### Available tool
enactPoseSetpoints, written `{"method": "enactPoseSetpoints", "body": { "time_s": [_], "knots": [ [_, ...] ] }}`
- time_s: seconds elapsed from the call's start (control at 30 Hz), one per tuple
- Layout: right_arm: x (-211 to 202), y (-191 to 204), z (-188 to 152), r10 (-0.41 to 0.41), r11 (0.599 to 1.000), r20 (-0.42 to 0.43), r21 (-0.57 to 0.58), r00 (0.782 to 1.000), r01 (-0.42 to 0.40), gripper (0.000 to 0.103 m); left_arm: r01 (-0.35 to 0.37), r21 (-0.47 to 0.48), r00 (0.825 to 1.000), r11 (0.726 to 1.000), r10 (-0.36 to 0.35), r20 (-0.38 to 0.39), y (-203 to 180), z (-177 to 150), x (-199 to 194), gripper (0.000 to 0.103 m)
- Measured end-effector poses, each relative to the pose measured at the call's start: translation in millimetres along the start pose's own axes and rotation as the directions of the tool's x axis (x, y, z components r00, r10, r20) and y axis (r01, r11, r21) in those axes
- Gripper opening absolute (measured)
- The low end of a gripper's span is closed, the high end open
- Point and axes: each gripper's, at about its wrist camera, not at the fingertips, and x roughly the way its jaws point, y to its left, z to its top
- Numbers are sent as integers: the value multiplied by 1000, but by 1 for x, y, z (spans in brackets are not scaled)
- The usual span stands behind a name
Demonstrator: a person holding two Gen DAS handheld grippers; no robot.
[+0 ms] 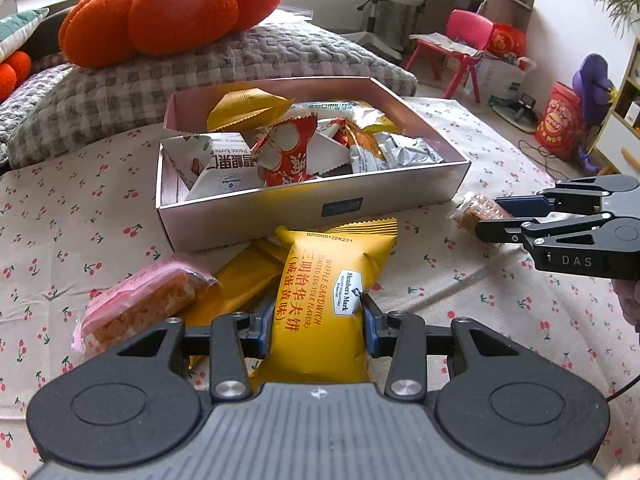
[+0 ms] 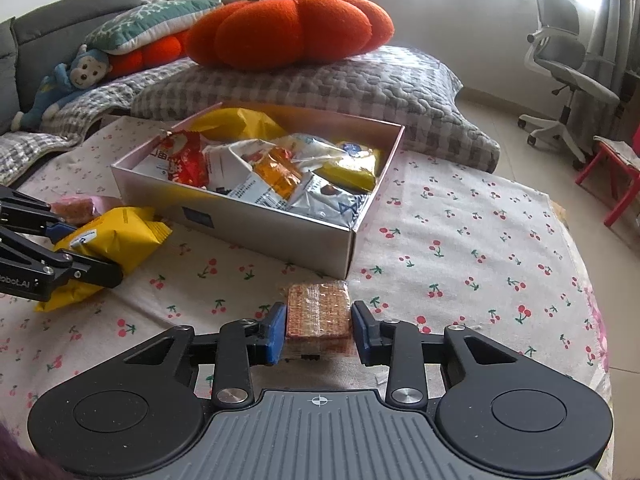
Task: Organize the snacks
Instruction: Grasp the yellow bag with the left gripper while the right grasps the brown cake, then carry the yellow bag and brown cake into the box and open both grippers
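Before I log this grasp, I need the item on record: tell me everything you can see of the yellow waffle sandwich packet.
The yellow waffle sandwich packet is a glossy, puffy pillow pouch with crimped serrated ends, red Chinese lettering, "Waffle Sandwich, Salted Egg Yolk Flavor" and a white Member's Mark label. It looks sealed. The left tool grips its sides. It sits just in front of the box, overlapping another yellow packet.

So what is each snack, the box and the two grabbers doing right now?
Left gripper: jaws shut on the yellow waffle packet.
Yellow waffle packet: sealed, gripped at both sides.
Right gripper: jaws around the clear-wrapped bar, contact unclear.
Clear-wrapped bar: wrapped, lying on the cloth.
Pink-wrapped cake: wrapped, lying untouched.
Box: open, no lid, heaped with snacks.
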Motion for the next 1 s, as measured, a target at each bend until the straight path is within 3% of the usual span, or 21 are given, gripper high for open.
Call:
{"method": "enactPoseSetpoints", "body": {
  "time_s": [0.57,1.0],
  "knots": [
    [-35,-5,28,-5,998,91,67,996,-2,33,35,1,995,999,-35,95,-26,36,-24,38],
    [-30,-24,58,-19,977,138,212,990,-11,33,11,-92,988,996,3,153,-36,74,8,38]
  ]
}}
